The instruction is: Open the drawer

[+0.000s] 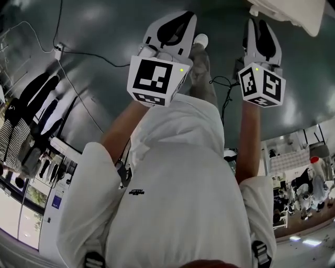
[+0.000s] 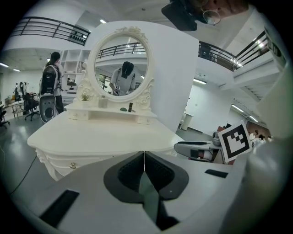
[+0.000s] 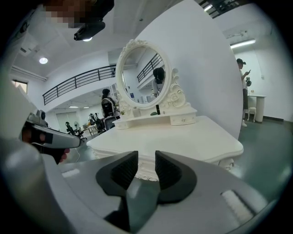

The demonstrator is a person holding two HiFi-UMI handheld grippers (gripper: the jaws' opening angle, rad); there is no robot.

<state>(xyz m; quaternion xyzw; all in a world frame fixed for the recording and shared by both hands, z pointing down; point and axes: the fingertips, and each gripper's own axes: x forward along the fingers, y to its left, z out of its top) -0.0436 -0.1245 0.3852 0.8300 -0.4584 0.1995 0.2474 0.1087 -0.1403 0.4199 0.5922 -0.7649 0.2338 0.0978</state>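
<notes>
A white dressing table [image 2: 105,135] with an oval mirror [image 2: 122,64] stands ahead of both grippers and apart from them. Its front drawer shows a small metal knob [image 2: 72,165] below the tabletop edge at the left. In the left gripper view my left gripper [image 2: 144,155] is shut, pads touching, nothing between them. My right gripper [image 3: 146,157] is open with a narrow gap that frames the table's carved front [image 3: 145,171] beyond it. In the head view the left gripper [image 1: 177,21] and right gripper [image 1: 260,26] are held side by side over the dark floor, near the table's corner [image 1: 293,13].
Small drawers [image 3: 183,119] and little items sit on the table's upper shelf. A cable [image 1: 78,52] runs across the floor at the left. A person with a backpack [image 2: 50,82] stands beyond the table's left side, another person [image 3: 242,87] at the far right.
</notes>
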